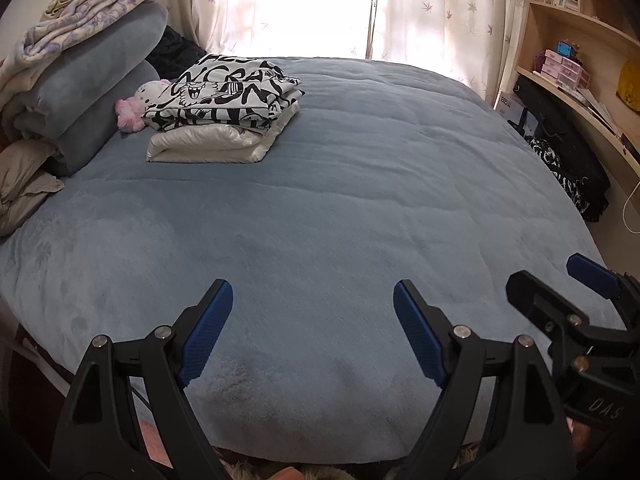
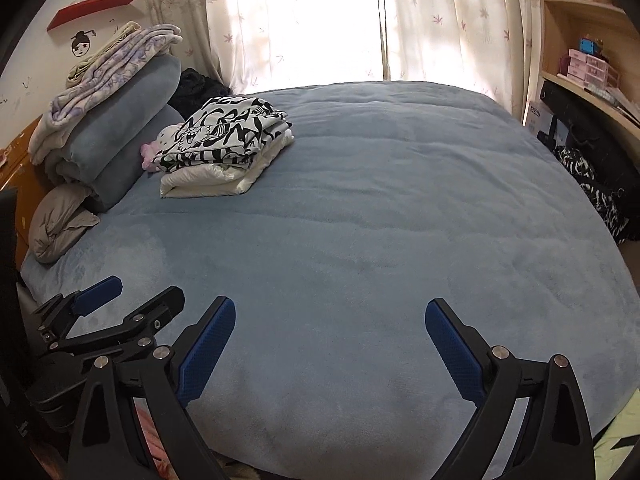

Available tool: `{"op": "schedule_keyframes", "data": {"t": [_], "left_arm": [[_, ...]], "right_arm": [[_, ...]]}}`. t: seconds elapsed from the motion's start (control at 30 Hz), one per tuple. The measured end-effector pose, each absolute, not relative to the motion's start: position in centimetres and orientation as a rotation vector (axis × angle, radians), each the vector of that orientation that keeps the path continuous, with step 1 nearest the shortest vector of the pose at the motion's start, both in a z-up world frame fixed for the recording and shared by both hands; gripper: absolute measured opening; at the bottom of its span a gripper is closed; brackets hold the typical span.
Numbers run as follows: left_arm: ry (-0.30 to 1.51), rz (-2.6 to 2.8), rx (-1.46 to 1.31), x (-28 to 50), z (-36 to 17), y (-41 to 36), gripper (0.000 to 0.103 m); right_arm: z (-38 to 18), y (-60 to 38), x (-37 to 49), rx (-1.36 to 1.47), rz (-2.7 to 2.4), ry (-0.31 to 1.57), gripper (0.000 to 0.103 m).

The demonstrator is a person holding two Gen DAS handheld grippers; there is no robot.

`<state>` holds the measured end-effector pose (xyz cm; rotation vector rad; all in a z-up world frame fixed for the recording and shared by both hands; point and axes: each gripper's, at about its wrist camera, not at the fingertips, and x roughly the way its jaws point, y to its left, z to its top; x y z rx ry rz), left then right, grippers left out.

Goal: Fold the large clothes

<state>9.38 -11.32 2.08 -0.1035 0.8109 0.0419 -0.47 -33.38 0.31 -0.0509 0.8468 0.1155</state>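
- Lying folded far up the blue bed (image 1: 360, 200), the printed garment (image 1: 224, 92) on the white garment (image 1: 208, 146) is well apart from both tongs.
- Left gripper (image 1: 312, 332) and right gripper (image 2: 330, 344) gape wide, empty.
- Only the right view shows a red shelf (image 2: 96, 6).

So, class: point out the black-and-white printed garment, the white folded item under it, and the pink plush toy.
black-and-white printed garment (image 1: 224, 92): left wrist view, middle of its top face.
white folded item (image 1: 208, 146): left wrist view, its front folded edge.
pink plush toy (image 1: 129, 114): left wrist view, its pink body.

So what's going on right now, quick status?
Left gripper and right gripper open, nothing held. Folded clothes stacked far left on the bed. Nothing in the way.
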Motion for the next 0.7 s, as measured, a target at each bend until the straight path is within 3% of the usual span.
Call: {"op": "schedule_keyframes", "data": {"t": [0.7], "left_arm": [[0.769, 0.045, -0.060, 8.6, 3.4, -12.3, 0.081]], "right_arm": [[1.1, -36.8, 0.4, -0.007, 0.134, 0.839, 0.097]]}}
